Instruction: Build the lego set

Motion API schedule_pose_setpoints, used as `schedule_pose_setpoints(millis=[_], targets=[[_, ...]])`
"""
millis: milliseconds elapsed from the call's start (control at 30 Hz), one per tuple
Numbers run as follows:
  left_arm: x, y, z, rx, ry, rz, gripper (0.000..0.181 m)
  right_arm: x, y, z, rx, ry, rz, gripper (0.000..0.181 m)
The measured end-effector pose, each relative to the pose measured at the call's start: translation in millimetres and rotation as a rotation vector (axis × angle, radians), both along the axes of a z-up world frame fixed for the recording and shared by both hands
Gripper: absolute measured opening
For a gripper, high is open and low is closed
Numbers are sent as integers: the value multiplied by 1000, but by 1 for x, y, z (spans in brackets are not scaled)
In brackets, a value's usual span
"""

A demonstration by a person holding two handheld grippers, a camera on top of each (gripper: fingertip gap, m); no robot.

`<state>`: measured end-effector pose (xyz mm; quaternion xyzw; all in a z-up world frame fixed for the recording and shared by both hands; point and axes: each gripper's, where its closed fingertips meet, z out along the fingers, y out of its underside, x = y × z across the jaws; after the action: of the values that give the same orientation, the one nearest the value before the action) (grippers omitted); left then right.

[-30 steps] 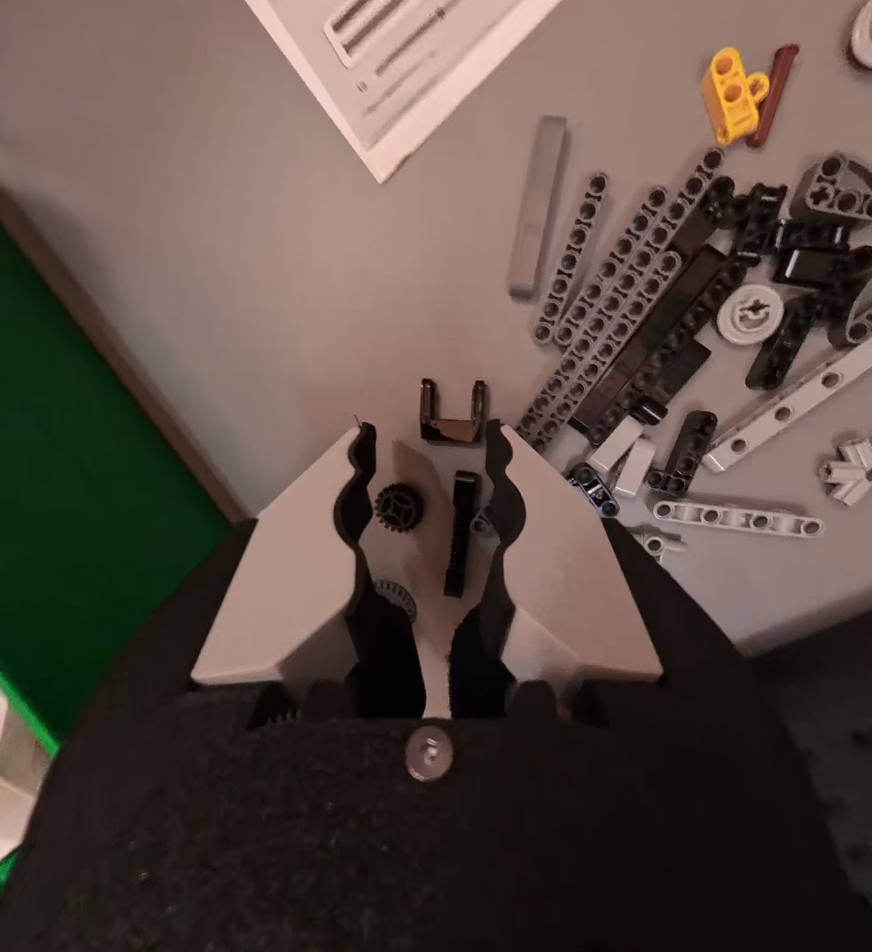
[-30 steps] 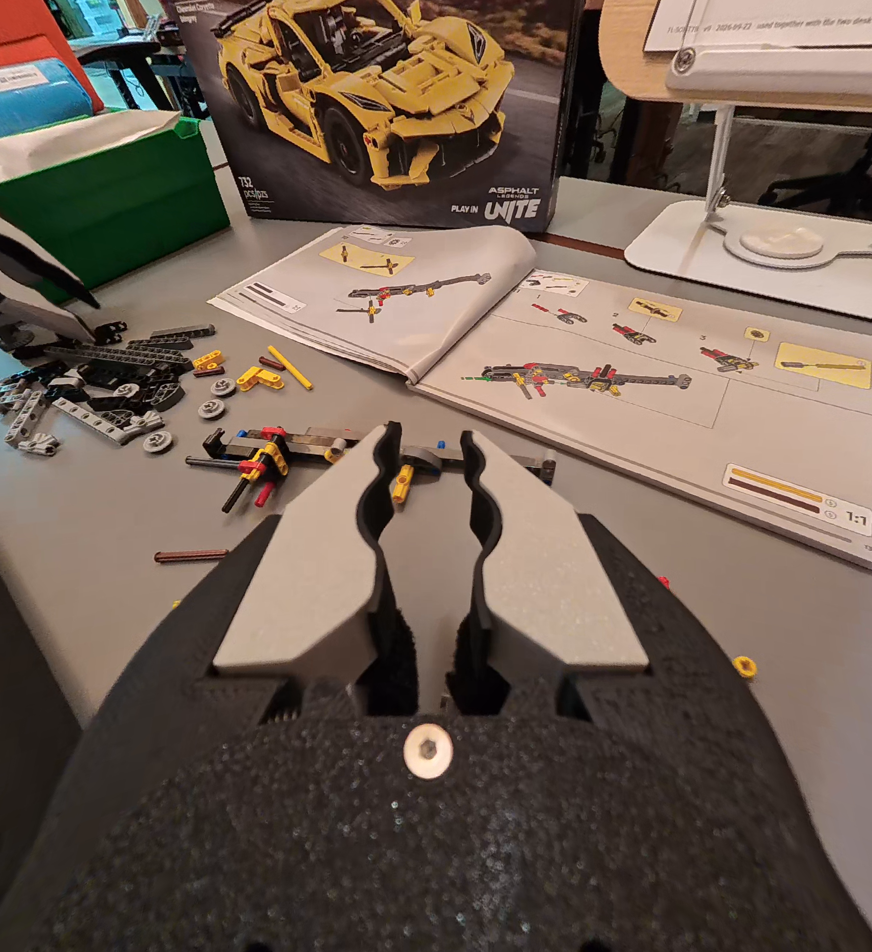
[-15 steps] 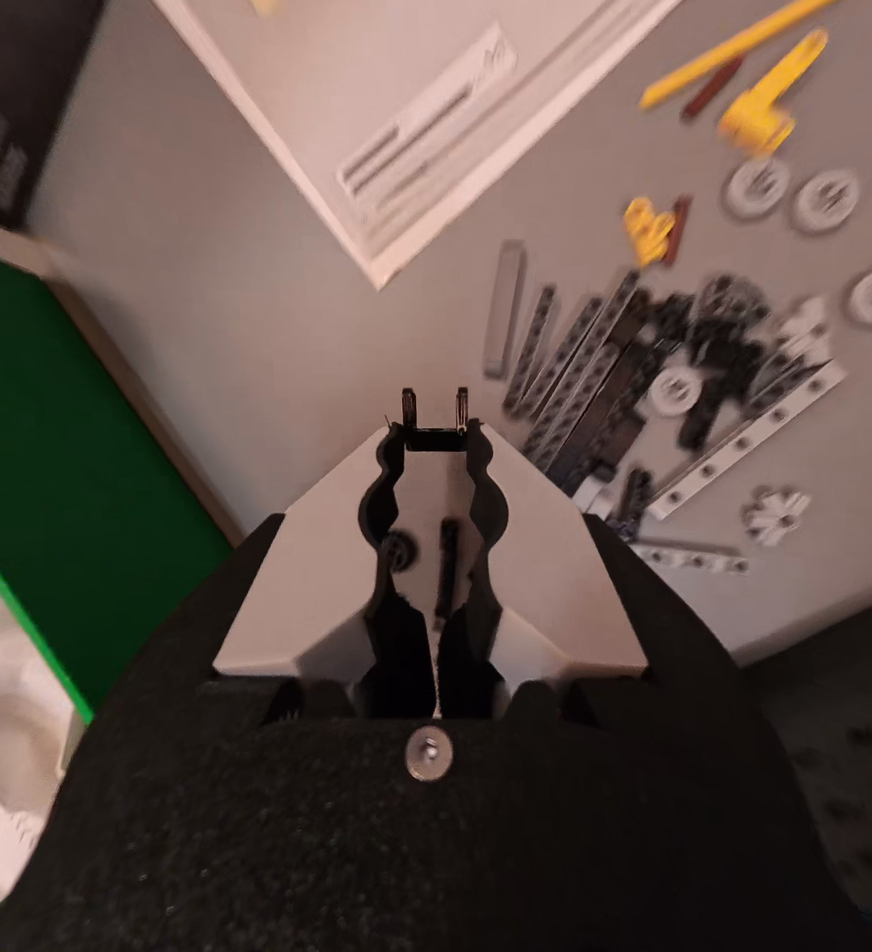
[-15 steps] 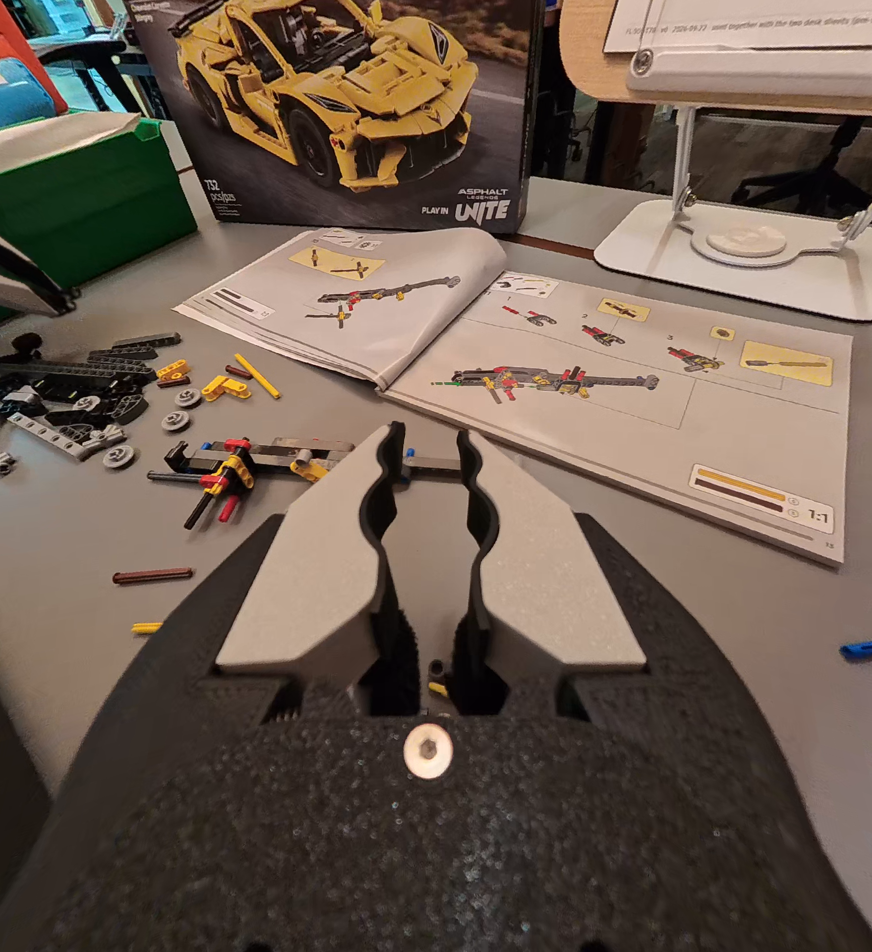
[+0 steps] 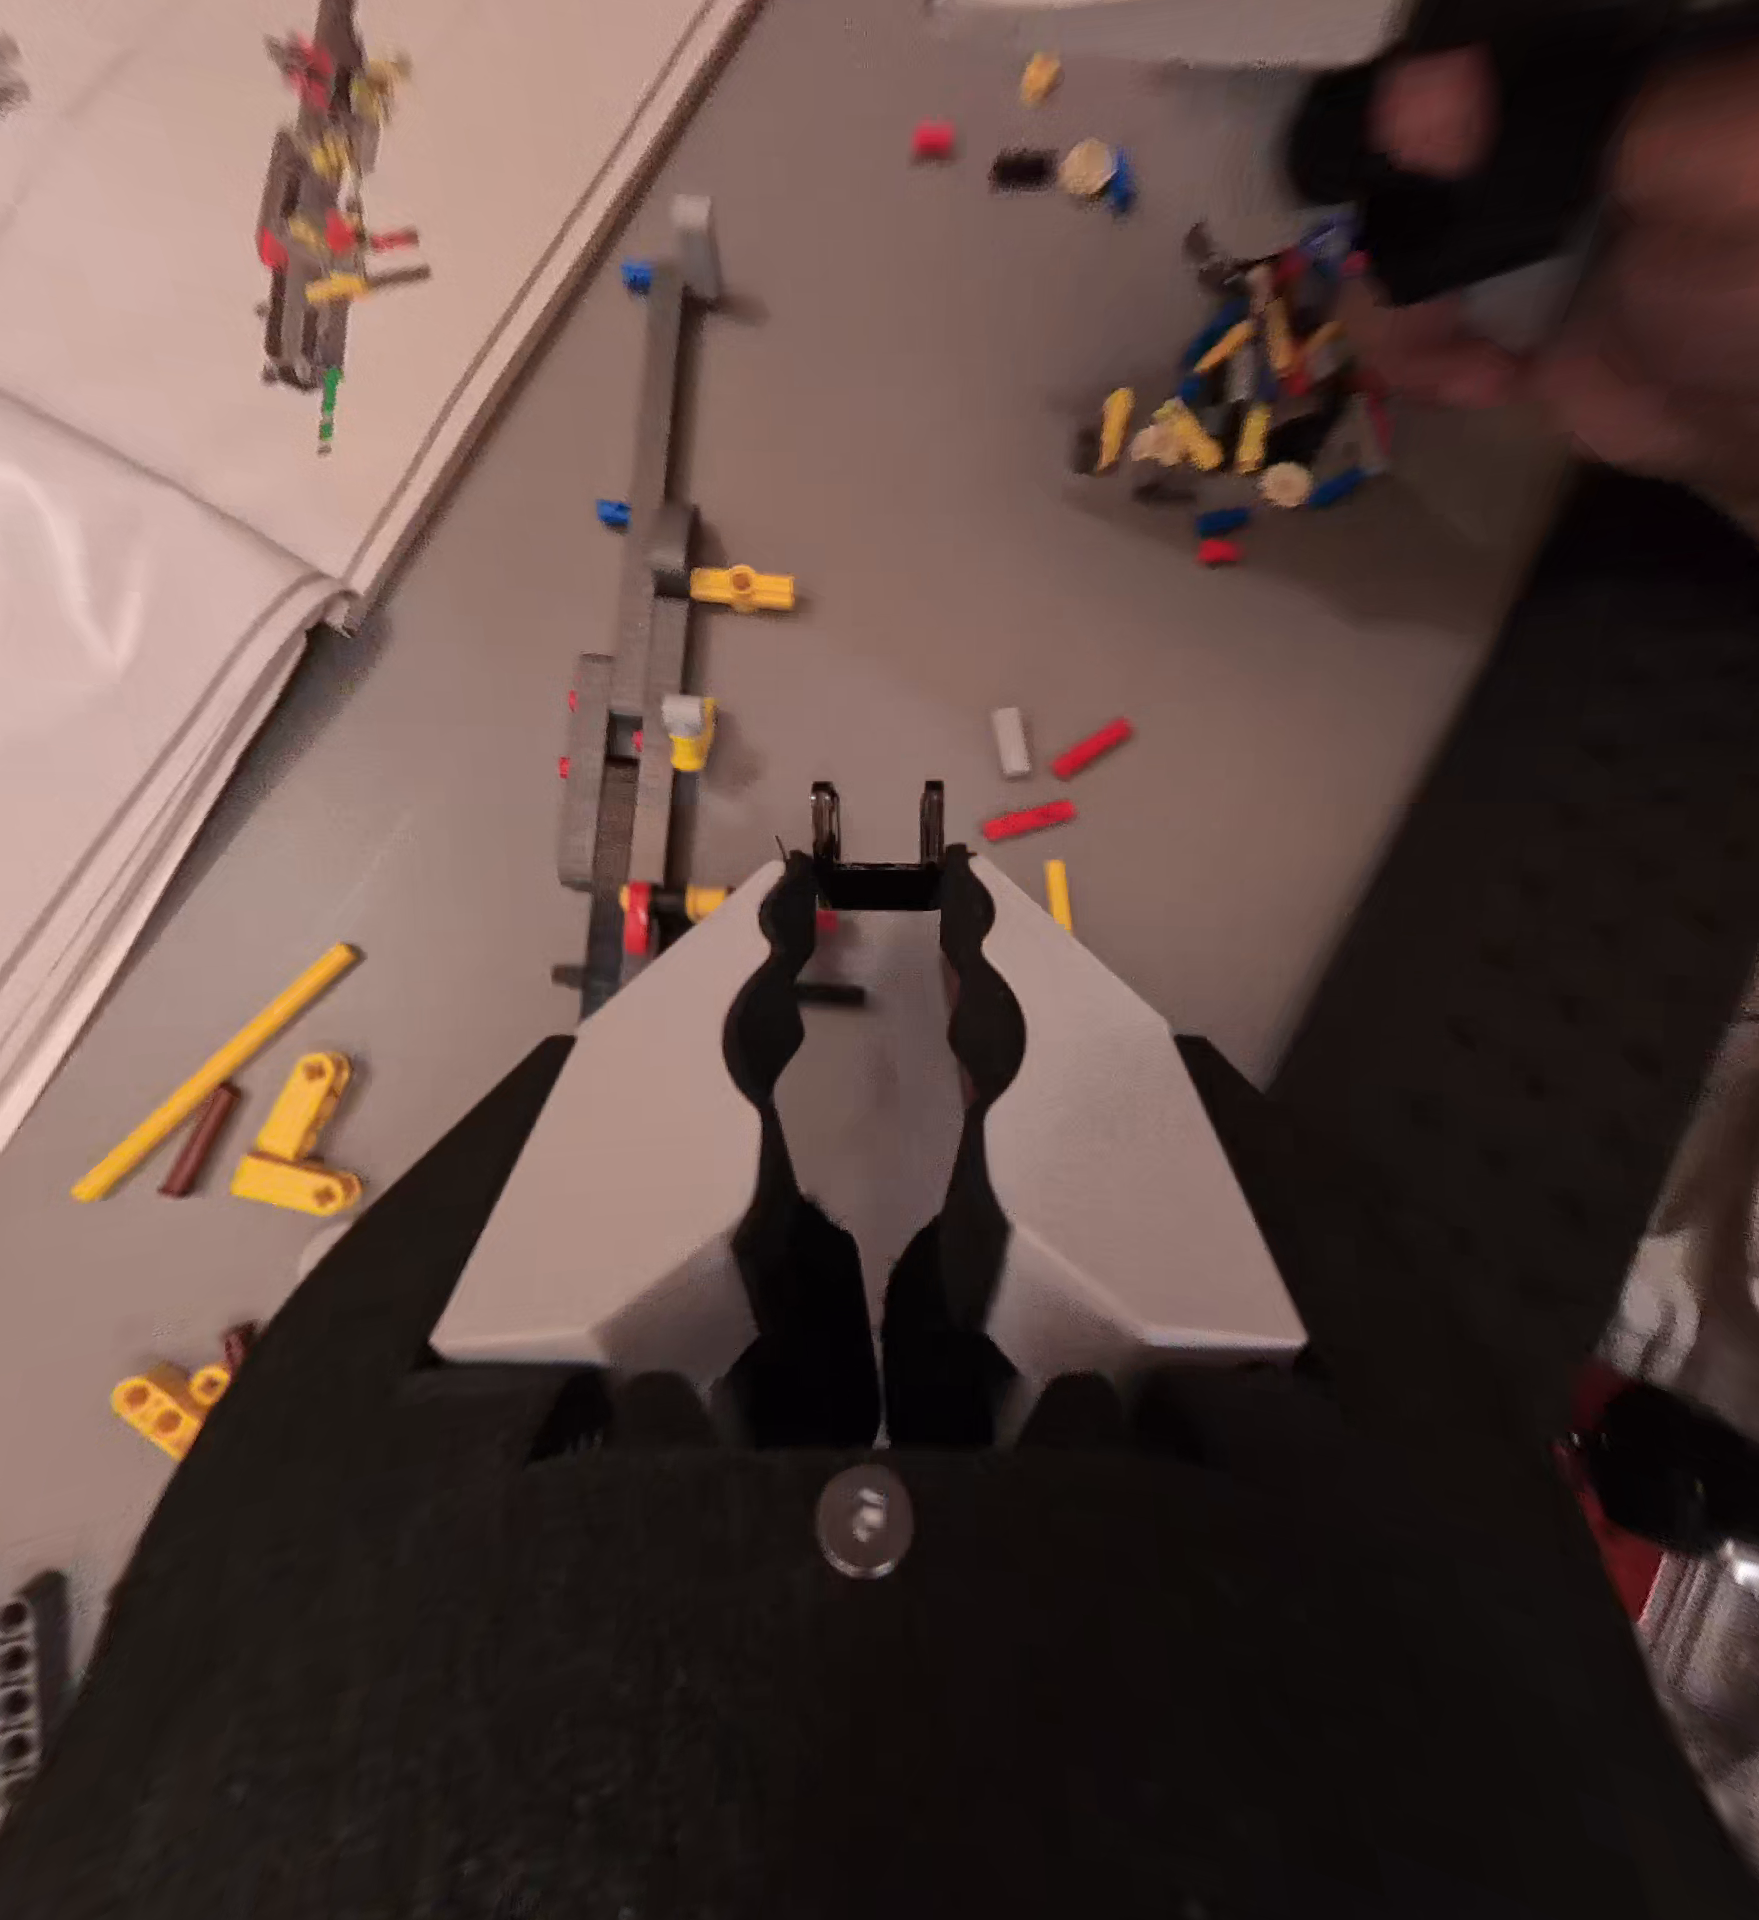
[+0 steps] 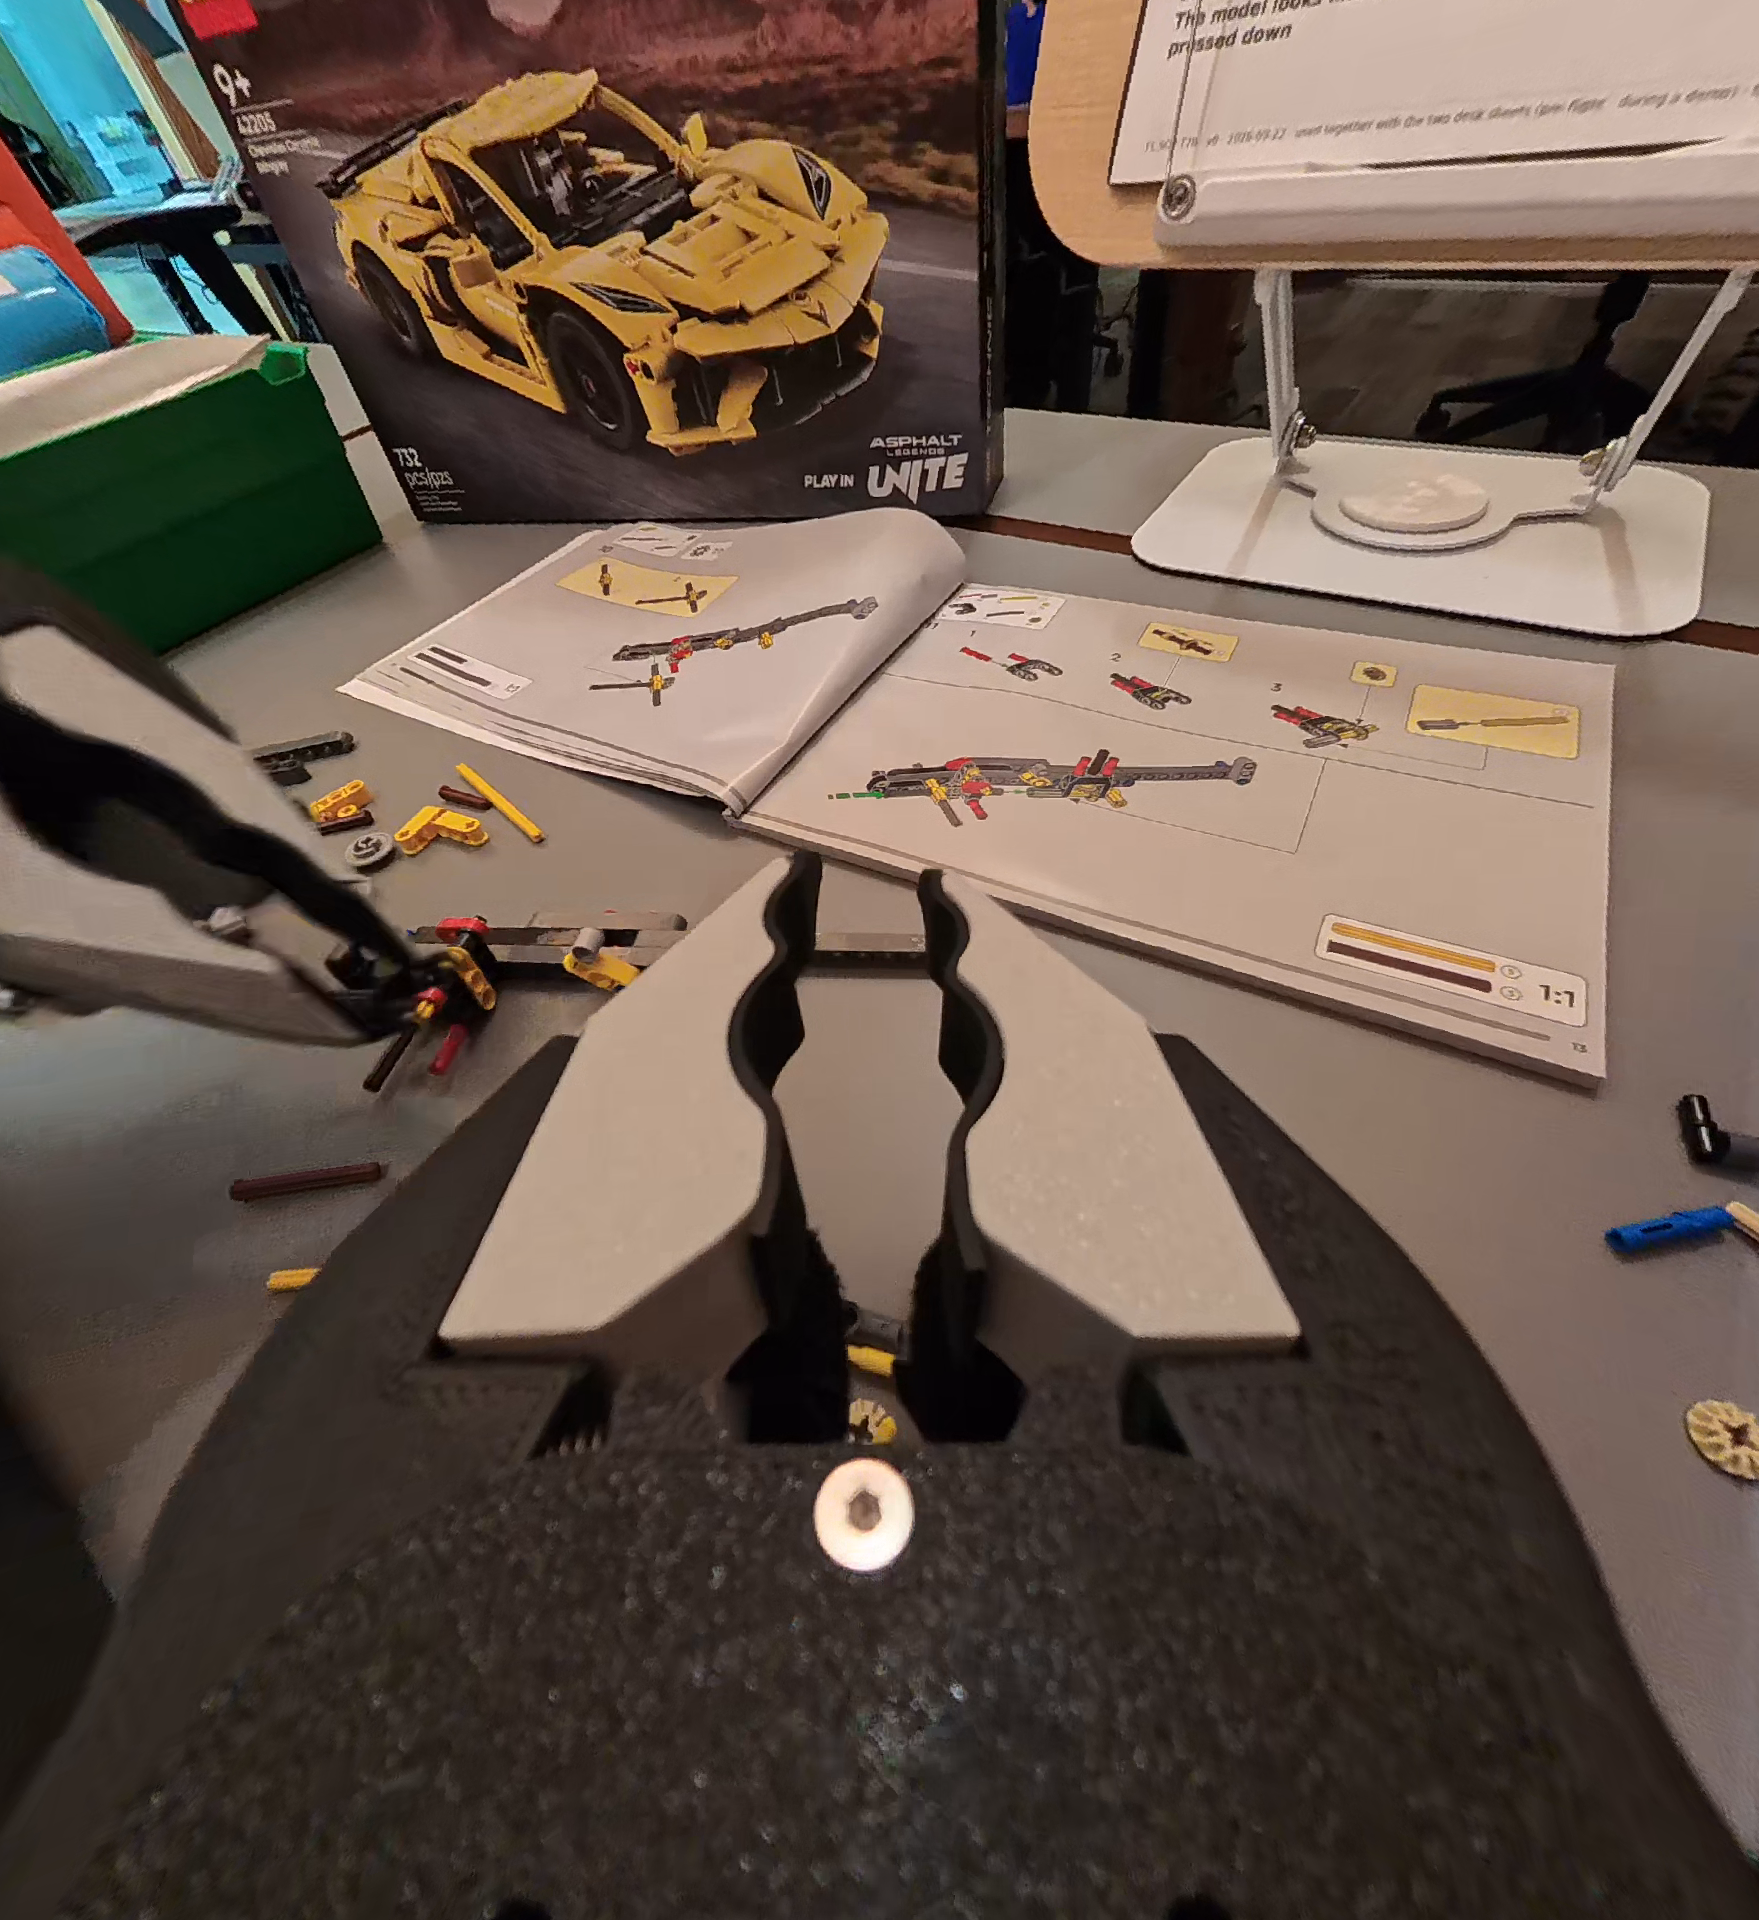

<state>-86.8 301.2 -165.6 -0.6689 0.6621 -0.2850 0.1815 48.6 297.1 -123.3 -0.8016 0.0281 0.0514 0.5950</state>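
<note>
At the centre of the left wrist view, the left gripper [image 5: 878, 883] pinches a small black U-shaped lego piece [image 5: 876, 850] across its tips, the jaws narrowed onto the crossbar while its two prongs stick out beyond them toward the top of the frame. Its fingers [image 5: 646, 1122] are smooth grey wedges lined with wavy black pads. Just left of the tips lies the long grey lego beam assembly [image 5: 646, 665], studded with yellow, red and blue connectors, on the matte grey table [image 5: 906, 468]; red pins [image 5: 1029, 819] lie just right of the tips. Upper left is the open instruction booklet [image 5: 127, 468], and lower left sit a yellow axle [image 5: 215, 1070] and a yellow angled connector [image 5: 298, 1153]. A blurred heap of small coloured parts [image 5: 1239, 416] sits upper right. Across the right wrist view, the right gripper [image 6: 867, 883] hangs above the table with a moderate gap, holding nothing; the assembly [image 6: 594, 940] runs behind its tips, where the left gripper [image 6: 376, 977] reaches in from the left edge. Behind stand the car-printed box [image 6: 626, 260], a green bin [image 6: 158, 499] and a white stand [image 6: 1426, 520].
</note>
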Motion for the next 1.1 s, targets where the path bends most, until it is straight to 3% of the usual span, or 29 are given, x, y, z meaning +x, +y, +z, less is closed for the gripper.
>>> schedule_pose_setpoints(millis=[67,233,467,633,900,967,1100], targets=[[24,10,-2,31,26,28,22,1,-3,1,3,10,-2,20],[57,-12,-9,36,82,-108,22,2,-11,5,33,52,1,19],[47,-8,-38,110,249,-105,22,-4,-13,10,54,91,33,20],[42,-6,-42,146,267,-100,22,-6,-13,9,47,115,47,20],[41,-8,-46,141,238,-110,23,-3,-11,1,14,91,30,19],[43,-10,-43,109,196,-101,32,-2,-10,-2,1,87,27,19],[49,-9,-12,3,17,-75,49,-2,-9,-6,-25,101,34,17]])
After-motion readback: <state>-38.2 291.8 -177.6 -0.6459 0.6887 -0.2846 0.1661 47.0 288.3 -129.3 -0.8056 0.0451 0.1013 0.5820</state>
